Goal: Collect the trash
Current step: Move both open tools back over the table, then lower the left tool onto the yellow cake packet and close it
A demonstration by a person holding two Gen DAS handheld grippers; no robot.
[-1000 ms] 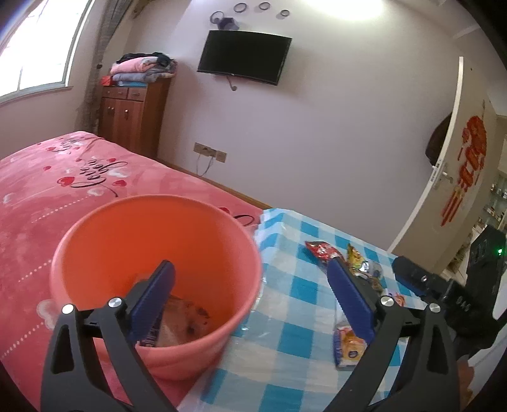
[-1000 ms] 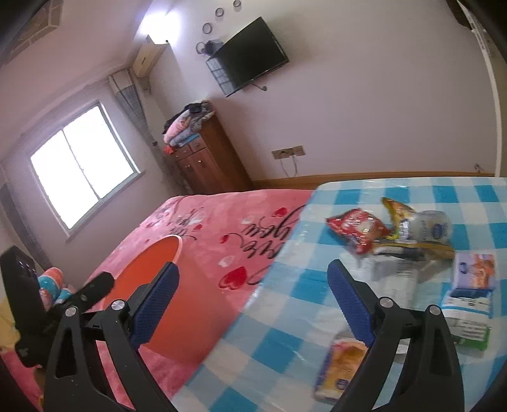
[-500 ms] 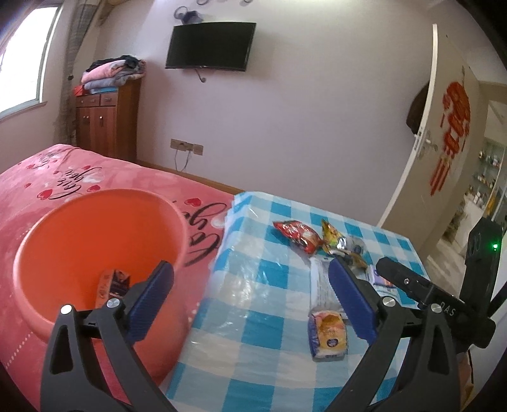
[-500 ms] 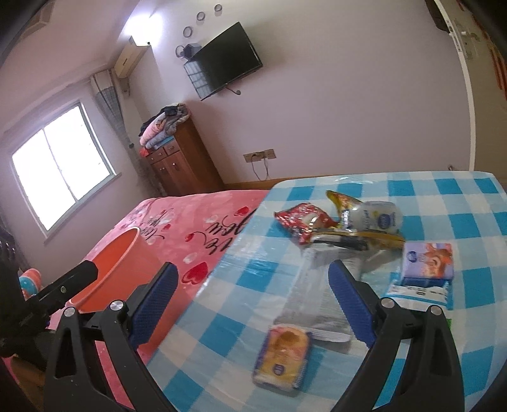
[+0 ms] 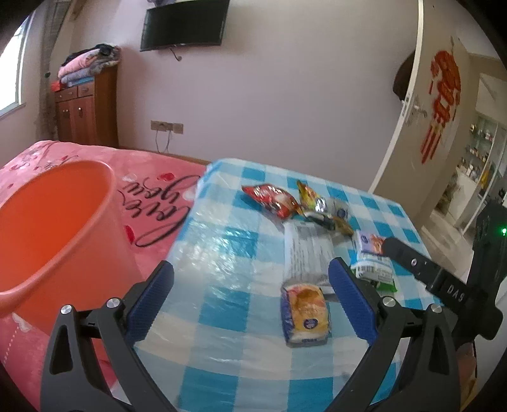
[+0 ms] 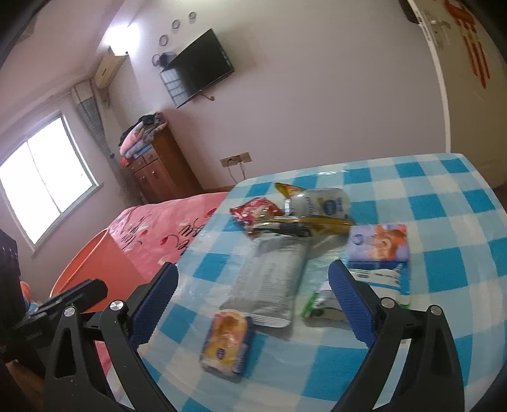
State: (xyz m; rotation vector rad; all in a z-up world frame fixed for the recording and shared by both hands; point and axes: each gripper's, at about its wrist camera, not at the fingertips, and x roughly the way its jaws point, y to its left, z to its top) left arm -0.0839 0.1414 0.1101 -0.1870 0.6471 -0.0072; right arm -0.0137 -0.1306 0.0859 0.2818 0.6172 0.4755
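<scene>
While both hand-held grippers, left (image 5: 250, 301) and right (image 6: 252, 302), hover wide open and empty, the slick-looking cake packet (image 6: 226, 345) just ahead could probably skid off the worktop (image 6: 443, 263).

Wall-mounted television (image 5: 183, 26), wooden cabinet (image 5: 83, 109) under folded blankets (image 5: 87, 63), pink bedspread (image 5: 152, 202).

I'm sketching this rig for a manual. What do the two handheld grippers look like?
Both match: the left gripper and right gripper have black angular arms with slot cut-outs and silver round bolts, and their jaws are lined with ribbed blue pads. From the left camera, the right unit's black body carries white "DAS" lettering and a green light.
</scene>
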